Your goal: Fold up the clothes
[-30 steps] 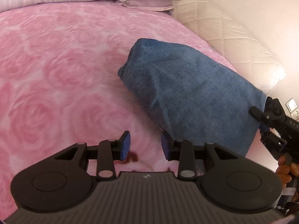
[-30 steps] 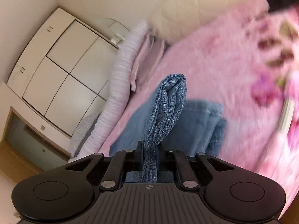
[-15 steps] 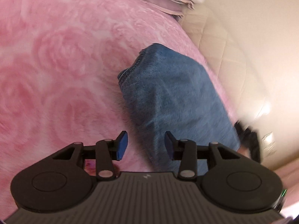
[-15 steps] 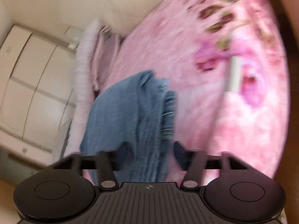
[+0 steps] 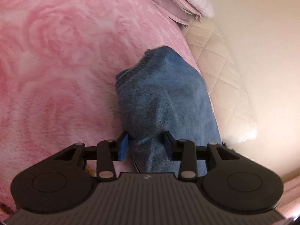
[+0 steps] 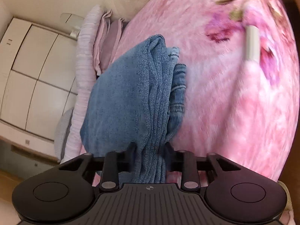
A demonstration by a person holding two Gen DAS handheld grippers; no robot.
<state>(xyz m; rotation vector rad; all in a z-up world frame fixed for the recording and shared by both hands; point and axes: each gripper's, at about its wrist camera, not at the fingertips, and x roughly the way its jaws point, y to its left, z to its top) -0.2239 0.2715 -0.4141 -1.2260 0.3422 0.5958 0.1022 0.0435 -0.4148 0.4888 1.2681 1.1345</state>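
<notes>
Across both wrist views spreads a fluffy pink bed blanket with a rose pattern (image 5: 56, 60), the largest thing in sight; in the right wrist view its far part carries darker magenta flowers and green leaves. Behind it in the right wrist view stands a cream panelled wardrobe (image 6: 31, 71). Along the bed's edge in the left wrist view rises a cream quilted headboard (image 5: 221, 71), and at the far end of the blanket lies a stack of pale pink and white striped folded bedding (image 6: 90, 60). On the blanket rests the folded blue denim garment (image 6: 131, 93), a thick bundle of several layers with stitched hems showing on its right side; in the left wrist view it lies close to the blanket's edge beside the headboard. The right gripper (image 6: 150, 153) has its jaws pressed onto a bunched ridge of this denim, the cloth filling the gap between them. The left gripper (image 5: 145, 146) holds its blue-padded jaws apart, with the near end of the denim between them; whether the pads touch the cloth cannot be told
</notes>
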